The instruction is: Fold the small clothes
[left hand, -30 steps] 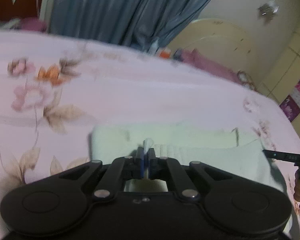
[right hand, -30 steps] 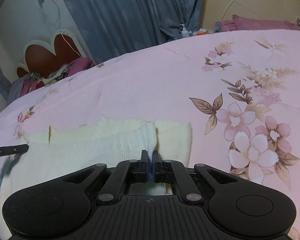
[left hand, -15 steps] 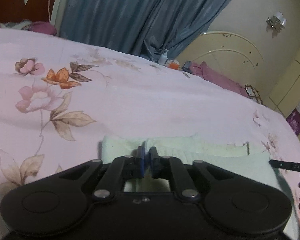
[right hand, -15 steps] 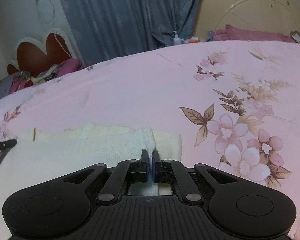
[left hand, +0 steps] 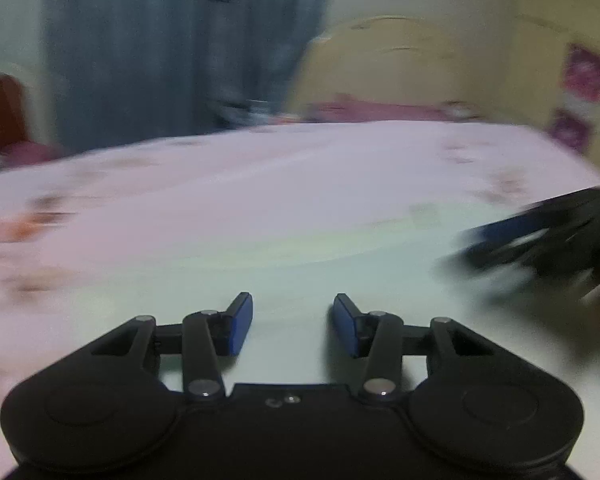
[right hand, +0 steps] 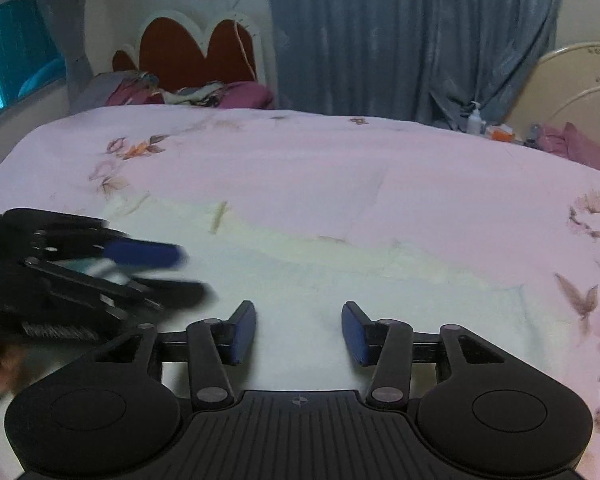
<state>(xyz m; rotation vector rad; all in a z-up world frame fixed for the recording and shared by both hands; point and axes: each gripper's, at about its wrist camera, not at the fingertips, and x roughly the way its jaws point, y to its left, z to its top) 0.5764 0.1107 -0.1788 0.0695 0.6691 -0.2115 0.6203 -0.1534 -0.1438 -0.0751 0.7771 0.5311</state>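
Observation:
A pale cream garment (right hand: 340, 272) lies flat on the pink floral bedspread (right hand: 300, 160), its folded edge running across the bed. It also shows in the blurred left wrist view (left hand: 300, 272). My left gripper (left hand: 293, 326) is open and empty just above the cloth. My right gripper (right hand: 299, 330) is open and empty above the cloth too. The left gripper also shows at the left of the right wrist view (right hand: 152, 264); the right gripper appears blurred at the right of the left wrist view (left hand: 512, 240).
A heart-shaped red headboard (right hand: 196, 52) with piled clothes (right hand: 180, 94) stands at the far side. Blue curtains (right hand: 400, 32) hang behind. A cream round headboard (right hand: 580, 80) and a small bottle (right hand: 475, 118) are at the right.
Both grippers have opened and let go of the garment's edge, which now lies folded flat. The left gripper is swinging fast to the right; its view is blurred.

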